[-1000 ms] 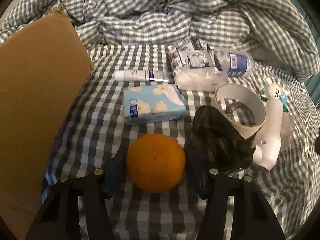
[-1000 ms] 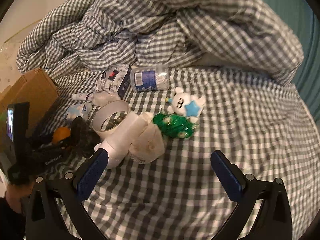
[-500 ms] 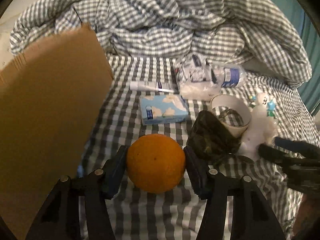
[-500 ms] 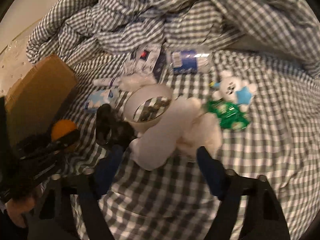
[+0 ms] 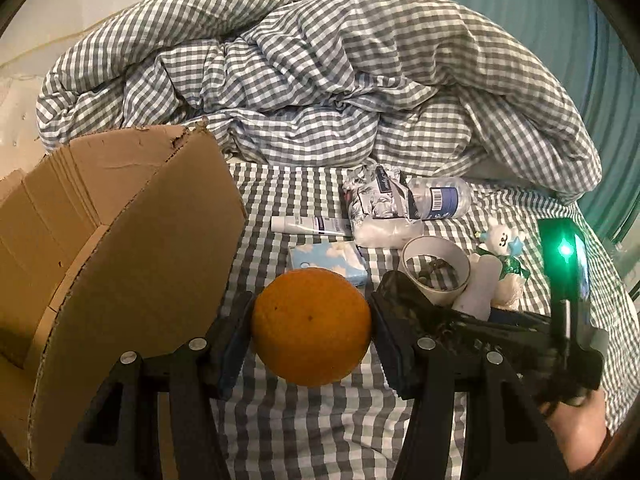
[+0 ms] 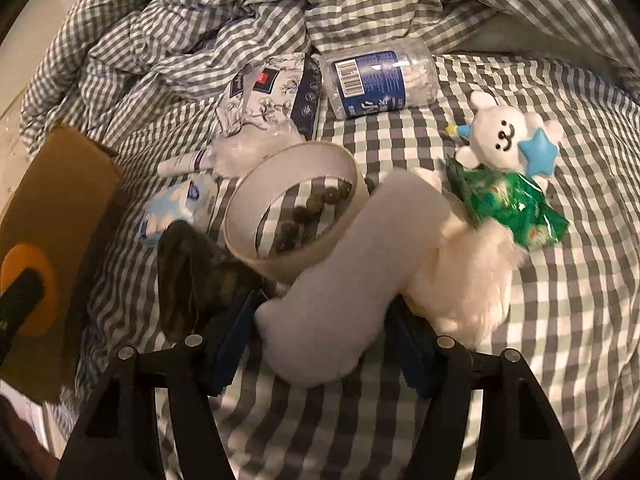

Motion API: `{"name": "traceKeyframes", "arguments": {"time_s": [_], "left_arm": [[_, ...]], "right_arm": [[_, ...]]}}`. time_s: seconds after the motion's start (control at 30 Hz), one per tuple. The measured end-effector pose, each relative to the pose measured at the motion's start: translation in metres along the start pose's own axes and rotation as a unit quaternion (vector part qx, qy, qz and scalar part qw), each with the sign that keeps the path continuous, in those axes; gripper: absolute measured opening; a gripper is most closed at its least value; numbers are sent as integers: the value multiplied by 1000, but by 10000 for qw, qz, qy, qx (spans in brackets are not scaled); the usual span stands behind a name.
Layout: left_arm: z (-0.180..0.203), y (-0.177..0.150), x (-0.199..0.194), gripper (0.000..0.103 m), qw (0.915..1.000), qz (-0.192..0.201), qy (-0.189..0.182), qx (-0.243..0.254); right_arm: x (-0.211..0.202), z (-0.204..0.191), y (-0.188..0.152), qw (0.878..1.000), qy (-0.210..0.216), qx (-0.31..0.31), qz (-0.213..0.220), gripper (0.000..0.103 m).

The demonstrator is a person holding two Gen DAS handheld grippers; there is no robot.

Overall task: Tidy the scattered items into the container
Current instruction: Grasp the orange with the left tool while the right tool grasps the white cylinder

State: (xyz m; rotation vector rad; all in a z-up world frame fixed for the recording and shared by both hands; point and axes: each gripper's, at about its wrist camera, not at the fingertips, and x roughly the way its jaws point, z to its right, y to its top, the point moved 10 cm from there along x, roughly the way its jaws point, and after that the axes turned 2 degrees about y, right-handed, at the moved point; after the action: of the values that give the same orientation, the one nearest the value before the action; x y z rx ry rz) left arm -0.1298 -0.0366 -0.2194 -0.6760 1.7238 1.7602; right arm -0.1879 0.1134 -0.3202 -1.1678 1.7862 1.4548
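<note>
Right gripper closing around the fat white bottle lying on the checked sheet, blue pads at either side of its base, a tape roll leaning on it, bear toy beyond, cardboard box and orange far left

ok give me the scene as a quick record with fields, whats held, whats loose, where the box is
left tongs: shut on orange, lifted off the bed
right tongs: closing around white plush
container: cardboard box, left of the orange
loose on bed: tape roll, bear toy, green packet, bottle, tissue pack, tube
</note>
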Motion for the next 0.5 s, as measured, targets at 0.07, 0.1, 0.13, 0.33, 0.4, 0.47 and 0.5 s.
{"name": "traceKeyframes", "arguments": {"time_s": [0.07,0.1,0.13,0.33,0.4,0.47,0.5], "left_arm": [[1,-1,-1,58,10000,7,22,43],[1,-2,0,58,10000,-11,11,56],[1,-3,0,58,10000,-31,-4,58],[5,-6,-3,58,10000,-42,-80,8],[6,-5,-5,58,9999,-34,-105,18],[6,-3,-9,58,9999,-6,-109,29],[6,-1,-13,58,9999,26,-96,38]], "right_arm": [[0,-2,2,10000,-2,-17,28,60],[0,-3,2,10000,25,-32,57,58],[-1,-3,1,9999,48,-49,73,55],[-11,-4,-5,9997,122,-165,116,45],[-16,-6,-7,9996,164,-180,161,45],[-22,-8,-9,9995,190,-178,204,45],[-28,-11,-9,9993,220,-186,245,45]]}}
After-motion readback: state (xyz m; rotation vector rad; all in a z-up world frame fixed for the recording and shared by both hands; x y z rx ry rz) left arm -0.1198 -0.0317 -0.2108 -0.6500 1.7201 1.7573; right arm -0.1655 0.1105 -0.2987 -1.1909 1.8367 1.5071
